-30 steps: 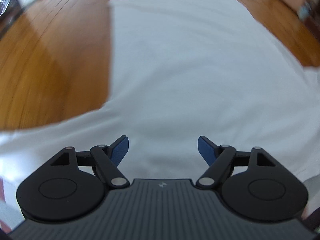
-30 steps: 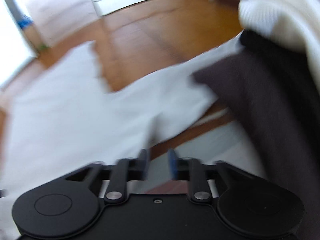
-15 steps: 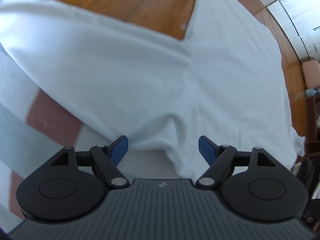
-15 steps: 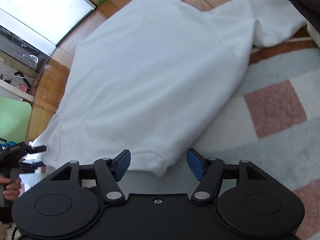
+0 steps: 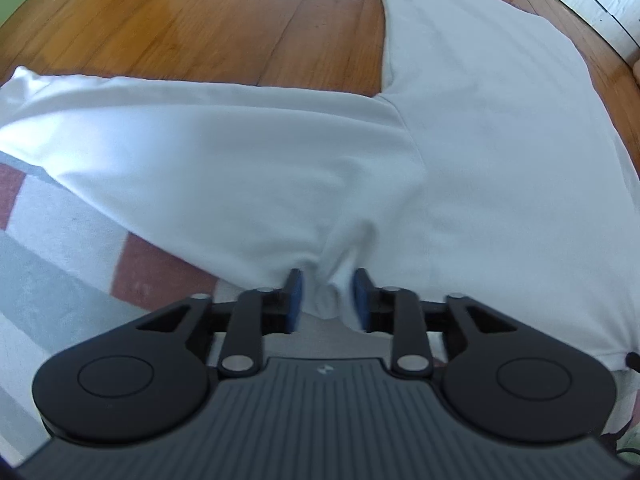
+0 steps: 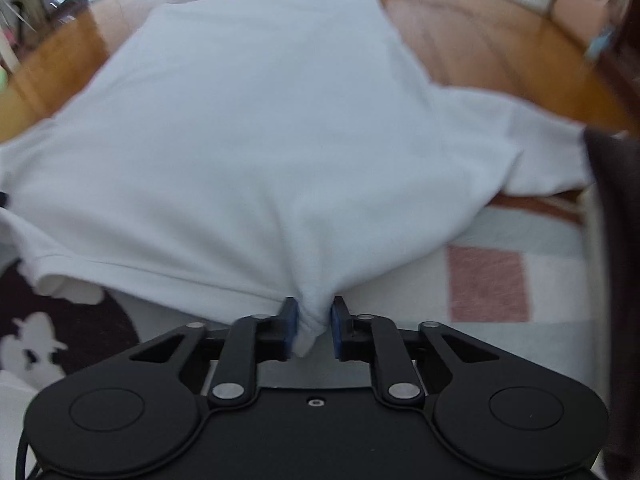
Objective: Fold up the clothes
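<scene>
A white long-sleeved shirt lies spread on the wooden floor and a checked rug; it also shows in the right wrist view. My left gripper has its blue pads pinching a bunched fold at the shirt's near edge, beside the left sleeve. My right gripper is shut on a bunched fold of the shirt's near edge, with the right sleeve stretching off to the right.
The checked rug of grey, white and red squares lies under the shirt's near part; it also shows in the right wrist view. A dark garment stands at the right edge. A black-and-white patterned cloth lies at the lower left.
Both grippers were open half a second ago and have closed on the shirt's near edge. The cloth now bunches between the pads of each.
</scene>
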Available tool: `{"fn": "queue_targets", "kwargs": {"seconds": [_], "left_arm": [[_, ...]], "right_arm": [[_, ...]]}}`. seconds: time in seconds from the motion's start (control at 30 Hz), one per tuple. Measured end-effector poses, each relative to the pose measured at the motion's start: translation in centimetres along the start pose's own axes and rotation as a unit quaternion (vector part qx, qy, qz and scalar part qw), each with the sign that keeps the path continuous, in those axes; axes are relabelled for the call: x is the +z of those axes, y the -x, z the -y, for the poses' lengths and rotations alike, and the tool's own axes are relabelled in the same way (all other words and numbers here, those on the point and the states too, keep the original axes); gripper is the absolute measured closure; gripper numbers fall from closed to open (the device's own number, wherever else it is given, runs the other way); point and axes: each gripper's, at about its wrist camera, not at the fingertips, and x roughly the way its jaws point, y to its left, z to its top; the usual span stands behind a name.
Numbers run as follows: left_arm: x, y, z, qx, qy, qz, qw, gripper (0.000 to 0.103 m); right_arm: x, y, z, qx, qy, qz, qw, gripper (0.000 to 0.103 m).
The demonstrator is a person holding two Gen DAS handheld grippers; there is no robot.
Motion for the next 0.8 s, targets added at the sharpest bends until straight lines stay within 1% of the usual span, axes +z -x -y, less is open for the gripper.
{"fn": "queue_targets", "kwargs": {"seconds": [0.03, 0.07, 0.1, 0.13, 0.17, 0.2, 0.23, 0.27, 0.3, 0.33, 0.4, 0.47, 0.53, 0.57, 0.63, 0.7, 0.73, 0.77, 0.8], "left_arm": [[0.0, 0.1, -0.3, 0.000, 0.007, 0.002, 1.0000, 0.053], [0.1, 0.4, -0.8, -0.009, 0.020, 0.002, 0.9998, 0.052], [0.1, 0.6, -1.4, -0.023, 0.037, 0.000, 0.9990, 0.052], [0.1, 0.8, -1.9, -0.039, 0.054, -0.002, 0.9978, 0.052], [0.2, 0.8, -2.3, -0.055, 0.067, -0.004, 0.9962, 0.052], [0.2, 0.7, -2.5, -0.064, 0.075, -0.007, 0.9951, 0.052], [0.2, 0.6, -2.4, -0.068, 0.076, -0.013, 0.9947, 0.052], [0.1, 0.4, -2.3, -0.071, 0.077, -0.018, 0.9943, 0.052], [0.1, 0.3, -2.3, -0.074, 0.078, -0.024, 0.9939, 0.052], [0.1, -0.1, -2.2, -0.077, 0.081, -0.031, 0.9932, 0.052], [-0.1, -0.4, -2.2, -0.086, 0.093, -0.039, 0.9912, 0.052], [-0.2, -0.5, -2.2, -0.087, 0.097, -0.038, 0.9908, 0.052], [0.0, -0.5, -2.4, -0.089, 0.102, -0.028, 0.9903, 0.052], [0.1, -0.5, -2.5, -0.090, 0.108, -0.022, 0.9898, 0.052], [0.4, -0.8, -3.2, -0.098, 0.125, -0.019, 0.9871, 0.052], [0.5, -0.9, -3.7, -0.103, 0.137, -0.016, 0.9851, 0.053], [0.5, -1.0, -3.9, -0.102, 0.140, -0.014, 0.9847, 0.058], [0.5, -1.0, -3.9, -0.097, 0.140, -0.012, 0.9854, 0.061], [0.5, -1.1, -3.9, -0.092, 0.138, -0.012, 0.9861, 0.062]], "right_arm": [[0.1, 0.8, -0.2, -0.013, -0.005, 0.001, 1.000, 0.075], [0.3, 1.7, -0.5, -0.024, -0.008, 0.006, 1.000, 0.075], [0.6, 2.8, -1.3, -0.027, 0.003, 0.023, 0.999, 0.074], [1.2, 3.8, -2.7, -0.022, 0.019, 0.045, 0.999, 0.069], [1.5, 5.0, -3.7, 0.004, 0.036, 0.060, 0.998, 0.066], [1.8, 5.7, -4.5, 0.058, 0.045, 0.061, 0.995, 0.066], [2.1, 6.1, -5.4, 0.116, 0.052, 0.056, 0.990, 0.065], [2.4, 5.7, -6.5, 0.180, 0.052, 0.030, 0.982, 0.065], [2.4, 5.2, -7.4, 0.224, 0.049, 0.008, 0.973, 0.065], [2.4, 4.6, -8.5, 0.262, 0.048, -0.013, 0.964, 0.064], [2.1, 2.9, -10.9, 0.287, 0.058, -0.044, 0.955, 0.061], [1.6, 1.5, -12.6, 0.281, 0.066, -0.058, 0.956, 0.061], [1.4, 0.3, -13.4, 0.269, 0.051, -0.044, 0.961, 0.061], [1.5, -0.1, -13.7, 0.268, 0.048, -0.035, 0.962, 0.068], [1.2, 0.1, -14.7, 0.252, 0.079, -0.006, 0.965, 0.099], [0.6, 1.3, -15.2, 0.232, 0.121, 0.026, 0.965, 0.099], [0.3, 2.0, -15.4, 0.223, 0.140, 0.038, 0.964, 0.099], [-0.1, 2.4, -15.1, 0.217, 0.146, 0.037, 0.964, 0.099], [-0.6, 2.1, -14.9, 0.201, 0.145, 0.027, 0.968, 0.099]]}}
